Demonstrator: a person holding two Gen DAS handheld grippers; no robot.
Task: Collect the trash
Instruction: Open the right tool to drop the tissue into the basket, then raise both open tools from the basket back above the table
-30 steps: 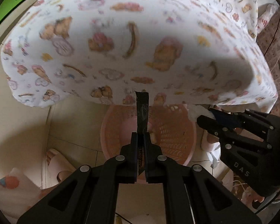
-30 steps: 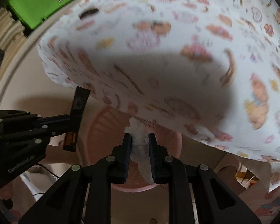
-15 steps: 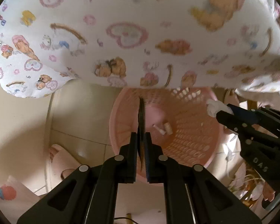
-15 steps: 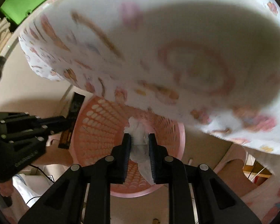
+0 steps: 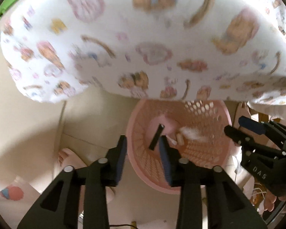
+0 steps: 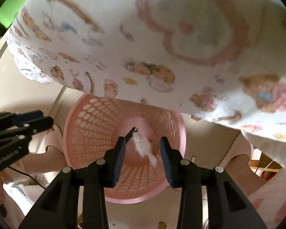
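Left wrist view: your left gripper (image 5: 143, 147) points steeply down over the pink perforated basket (image 5: 209, 112), and its jaws are opening. The thin black strip (image 5: 156, 136) shows in the gap between the blue pads, tilted and free of both, over the inside of the basket. A white tissue wad (image 5: 192, 133) lies against the basket's inner wall toward its right side, with a few small pale scraps just beside it that are too blurred to name.

Your right gripper (image 5: 232, 127) reaches in from the right, beside the basket's right rim. White letters on its body read "DAS".

In the right wrist view, the right gripper (image 6: 143, 148) is also parting its jaws. The tissue wad (image 6: 145, 147) shows in the wide gap between them, touching neither pad, over the basket (image 6: 89, 118). The black strip (image 6: 130, 132) angles just above it, near the left pad.

The left gripper (image 6: 45, 119) enters from the left, beside the basket's left rim; the lettering on it is too blurred to read.

A white cloth printed with cartoon bears and hearts (image 5: 143, 38) hangs over the basket's far edge in both views. A green edge (image 6: 11, 7) in the top left corner bears lettering you cannot read here.
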